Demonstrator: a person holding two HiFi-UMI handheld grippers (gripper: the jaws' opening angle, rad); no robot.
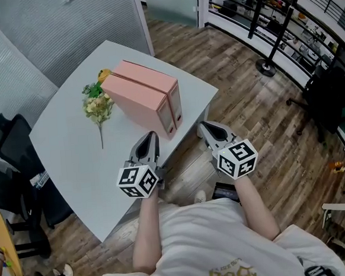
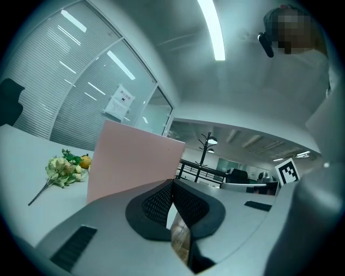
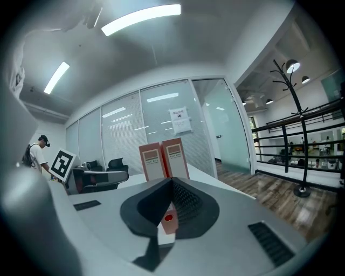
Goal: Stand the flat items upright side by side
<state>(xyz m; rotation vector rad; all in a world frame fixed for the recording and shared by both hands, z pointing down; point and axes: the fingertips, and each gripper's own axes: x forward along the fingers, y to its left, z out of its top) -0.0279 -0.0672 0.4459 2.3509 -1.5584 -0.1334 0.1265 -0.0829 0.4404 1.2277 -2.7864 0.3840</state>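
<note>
Ahead of the left tool (image 1: pixel 150 136) and right tool (image 1: pixel 204 128), both closed and empty, two pink file boxes (image 1: pixel 145 92) stand upright, side by side on the bench (image 1: pixel 73 154).

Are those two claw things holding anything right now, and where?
Nothing is held. The left gripper and right gripper are both shut and empty, short of the pink file boxes.

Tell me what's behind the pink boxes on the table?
A bunch of flowers lies on the white table by the far left corner of the pink boxes, with a yellow-orange thing at its top. The table right against the boxes' far side is hidden.
</note>
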